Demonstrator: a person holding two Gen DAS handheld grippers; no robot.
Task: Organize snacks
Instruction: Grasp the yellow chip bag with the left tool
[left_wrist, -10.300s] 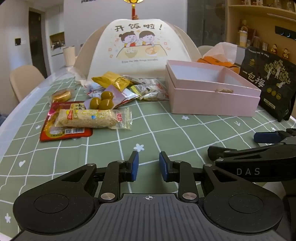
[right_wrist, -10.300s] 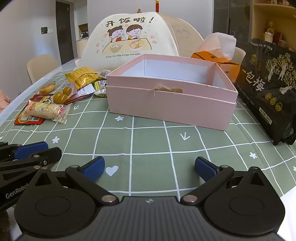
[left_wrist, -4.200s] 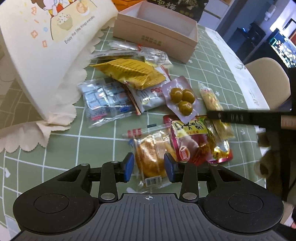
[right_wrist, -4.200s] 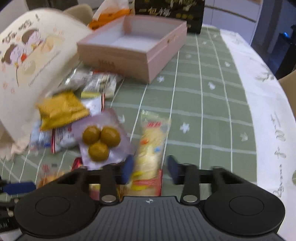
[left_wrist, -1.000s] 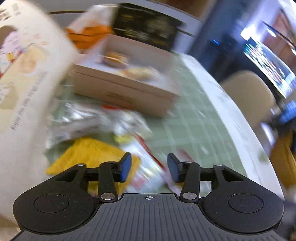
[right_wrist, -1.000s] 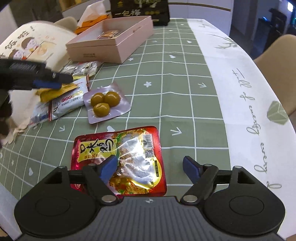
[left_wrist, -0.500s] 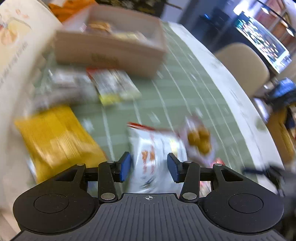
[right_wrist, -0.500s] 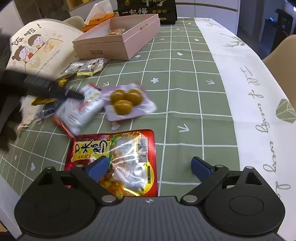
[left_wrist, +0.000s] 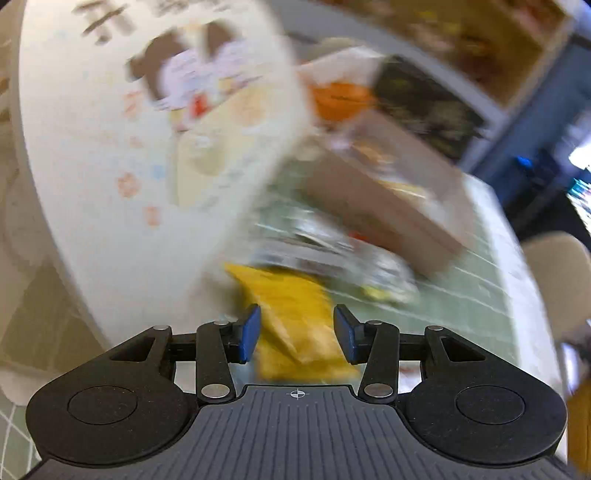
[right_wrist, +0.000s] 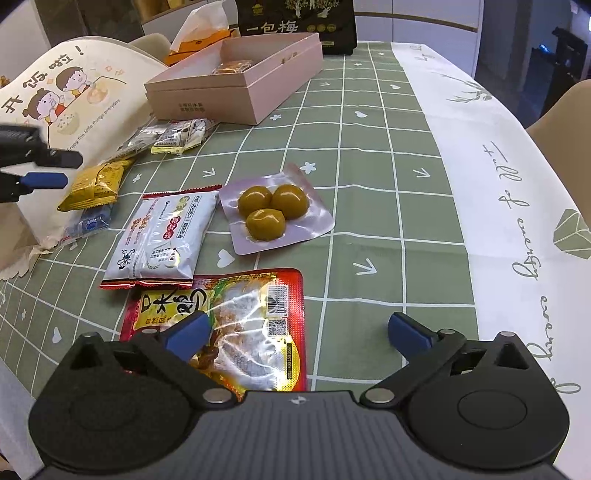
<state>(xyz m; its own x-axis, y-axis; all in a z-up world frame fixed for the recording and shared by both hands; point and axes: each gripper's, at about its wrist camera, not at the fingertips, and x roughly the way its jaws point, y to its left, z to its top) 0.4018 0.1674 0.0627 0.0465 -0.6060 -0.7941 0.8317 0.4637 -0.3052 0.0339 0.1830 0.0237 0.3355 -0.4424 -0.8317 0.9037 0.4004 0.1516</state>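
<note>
Far left, the printed food cover (right_wrist: 79, 86) stands on the green checked surface (right_wrist: 369, 147). The left gripper (left_wrist: 296, 334) hovers beside it over the yellow packet (right_wrist: 96, 182), fingers apart and pressing nothing; that view is badly blurred. Next, the white packet (right_wrist: 160, 236) lies flat, with the red pouch (right_wrist: 236, 325) just below it. The pink box (right_wrist: 240, 75) sits farther back, a wrapped snack inside. The tray of 3 green balls (right_wrist: 275, 212) lies right of the white packet. The right gripper (right_wrist: 295, 334) has just been opening, its fingers spread wide, empty, left fingertip (right_wrist: 190, 332) over the red pouch.
</note>
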